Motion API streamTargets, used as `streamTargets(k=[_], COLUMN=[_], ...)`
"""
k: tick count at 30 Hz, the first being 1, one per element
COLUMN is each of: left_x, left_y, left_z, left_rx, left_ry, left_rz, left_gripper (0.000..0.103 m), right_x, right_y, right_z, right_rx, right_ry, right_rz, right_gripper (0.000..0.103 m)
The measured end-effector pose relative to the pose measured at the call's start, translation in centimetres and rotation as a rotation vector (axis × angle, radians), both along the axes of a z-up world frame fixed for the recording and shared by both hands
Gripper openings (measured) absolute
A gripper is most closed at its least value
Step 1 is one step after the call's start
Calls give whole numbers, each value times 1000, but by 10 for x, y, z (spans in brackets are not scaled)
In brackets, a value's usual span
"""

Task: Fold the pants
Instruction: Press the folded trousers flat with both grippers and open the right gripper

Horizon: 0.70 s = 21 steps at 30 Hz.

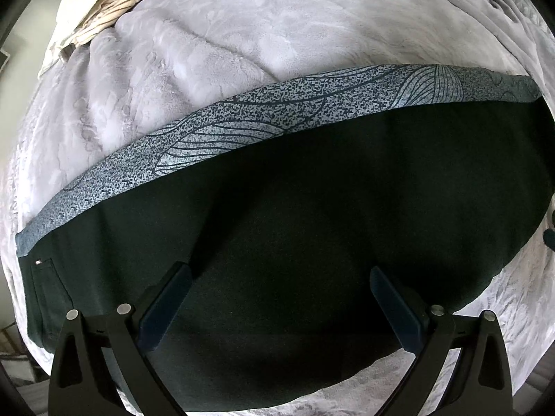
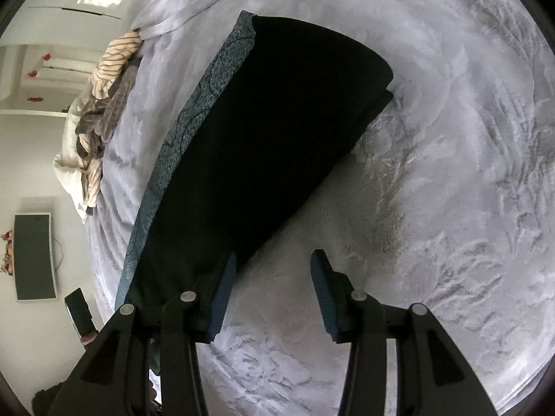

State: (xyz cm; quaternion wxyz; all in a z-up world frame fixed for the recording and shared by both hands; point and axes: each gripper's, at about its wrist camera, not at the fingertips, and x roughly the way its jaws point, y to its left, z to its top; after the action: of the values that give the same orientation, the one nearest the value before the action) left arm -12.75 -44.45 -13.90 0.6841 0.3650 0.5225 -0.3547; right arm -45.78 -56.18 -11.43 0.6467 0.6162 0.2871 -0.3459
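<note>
Here, the dark pants [image 1: 295,242] lie flat on a grey blanket [image 1: 208,52], directly beneath the released left claw [image 1: 281,298] and just left of the released right claw [image 2: 274,287]. Soft and limp, they look best pinched at an edge.

Pants [image 1: 295,242] near edge hidden behind left claw [image 1: 281,298]; far end cut by frame. Small label [image 1: 37,261] unreadable.
</note>
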Motion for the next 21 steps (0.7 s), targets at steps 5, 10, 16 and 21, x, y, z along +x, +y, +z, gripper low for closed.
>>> streamTargets(k=[5, 10, 16, 21], left_x=[3, 5, -3, -32], left_y=[-1, -1, -3, -29], left_z=[-2, -7, 6, 10], left_rx=[-1, -3, -62, -104], left_ry=[1, -7, 47, 66], left_rz=[4, 1, 4, -46], left_gripper=[103, 103, 103, 103], right_x=[-8, -20, -21, -24], right_y=[-11, -18, -18, -20], right_z=[-2, -11, -14, -16], right_rx=[-21, 1, -3, -9], right_ry=[-7, -43, -68, -99], right_rz=[-44, -105, -111, -131], right_gripper=[49, 49, 49, 49])
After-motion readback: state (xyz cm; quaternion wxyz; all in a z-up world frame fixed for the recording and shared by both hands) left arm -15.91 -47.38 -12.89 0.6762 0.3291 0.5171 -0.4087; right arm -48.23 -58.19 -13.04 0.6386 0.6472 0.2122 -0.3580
